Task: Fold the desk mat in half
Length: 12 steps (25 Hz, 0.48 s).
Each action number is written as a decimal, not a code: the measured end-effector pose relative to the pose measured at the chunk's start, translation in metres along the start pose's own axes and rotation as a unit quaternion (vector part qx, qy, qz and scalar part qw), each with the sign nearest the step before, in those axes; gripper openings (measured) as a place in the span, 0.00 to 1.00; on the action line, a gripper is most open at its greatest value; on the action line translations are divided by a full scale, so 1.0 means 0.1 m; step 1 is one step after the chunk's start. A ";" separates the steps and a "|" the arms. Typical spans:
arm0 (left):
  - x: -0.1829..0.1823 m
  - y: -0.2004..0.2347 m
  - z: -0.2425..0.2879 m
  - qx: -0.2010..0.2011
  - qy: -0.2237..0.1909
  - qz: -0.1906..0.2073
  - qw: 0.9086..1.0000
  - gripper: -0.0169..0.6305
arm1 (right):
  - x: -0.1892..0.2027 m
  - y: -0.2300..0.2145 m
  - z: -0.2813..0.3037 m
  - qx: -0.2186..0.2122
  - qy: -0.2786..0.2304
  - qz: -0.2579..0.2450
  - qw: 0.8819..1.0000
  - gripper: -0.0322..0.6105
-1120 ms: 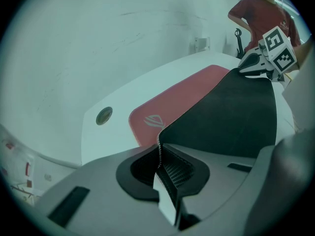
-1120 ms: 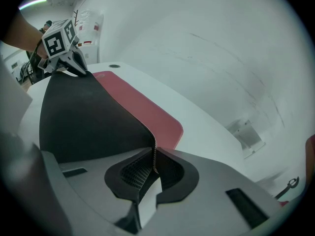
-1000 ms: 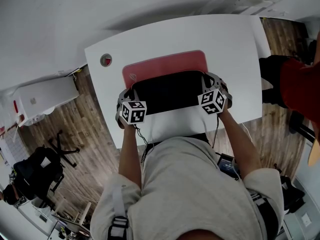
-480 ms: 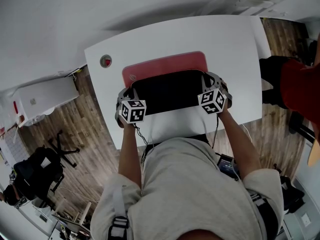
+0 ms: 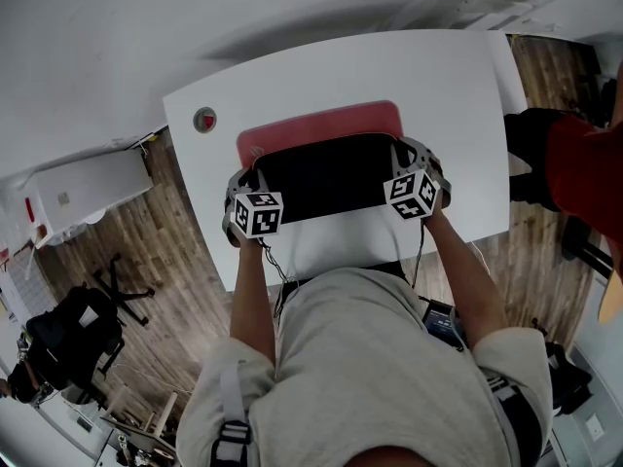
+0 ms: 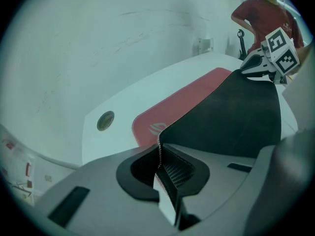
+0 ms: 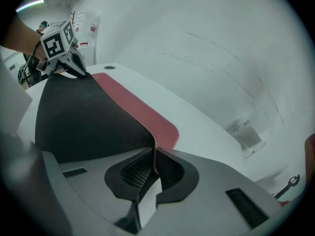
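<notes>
The desk mat lies on the white desk [image 5: 458,95], its red top [image 5: 321,125] showing along the far half. Its near half is lifted, so the black underside [image 5: 326,178] faces up. My left gripper [image 5: 251,175] is shut on the mat's near left corner, and the stitched edge runs down between its jaws [image 6: 160,149]. My right gripper [image 5: 401,154] is shut on the near right corner, with the edge pinched between its jaws [image 7: 154,157]. The black sheet [image 6: 236,117] hangs taut between both grippers, above the red part [image 7: 142,112].
A round grommet [image 5: 204,119] sits in the desk's far left corner, beside the mat. A person in red [image 5: 584,163] stands off the desk's right end. A white unit [image 5: 88,188] and a black chair [image 5: 73,334] are on the wooden floor at left.
</notes>
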<state>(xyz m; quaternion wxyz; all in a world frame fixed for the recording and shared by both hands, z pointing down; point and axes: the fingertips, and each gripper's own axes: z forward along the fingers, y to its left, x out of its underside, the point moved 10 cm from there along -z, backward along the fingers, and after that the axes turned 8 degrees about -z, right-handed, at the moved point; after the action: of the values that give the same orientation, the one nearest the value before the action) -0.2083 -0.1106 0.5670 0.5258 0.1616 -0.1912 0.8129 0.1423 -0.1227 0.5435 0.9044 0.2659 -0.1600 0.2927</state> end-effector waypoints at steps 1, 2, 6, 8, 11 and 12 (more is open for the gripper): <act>0.00 0.00 0.00 0.000 0.000 0.000 1.000 0.07 | 0.00 0.00 0.00 0.000 0.000 0.000 1.000 0.13; 0.00 0.00 0.00 -0.001 0.000 0.000 1.000 0.07 | -0.01 0.00 0.01 0.000 0.000 0.000 1.000 0.13; -0.03 0.02 0.02 -0.001 0.000 -0.001 1.000 0.07 | -0.03 -0.03 0.02 0.000 -0.001 -0.001 1.000 0.13; -0.05 0.03 0.02 -0.002 -0.001 -0.001 1.000 0.07 | -0.04 -0.04 0.04 0.001 -0.001 -0.002 1.000 0.13; -0.07 0.05 0.03 -0.003 -0.002 -0.001 1.000 0.07 | -0.06 -0.07 0.04 0.001 -0.002 -0.002 1.000 0.13; -0.08 0.05 0.03 -0.003 -0.001 0.000 1.000 0.07 | -0.07 -0.07 0.05 0.001 -0.002 -0.002 1.000 0.13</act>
<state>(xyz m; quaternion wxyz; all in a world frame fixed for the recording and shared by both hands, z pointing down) -0.2095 -0.1204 0.5655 0.5260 0.1613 -0.1944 0.8121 0.1411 -0.1332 0.5415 0.9044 0.2680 -0.1612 0.2903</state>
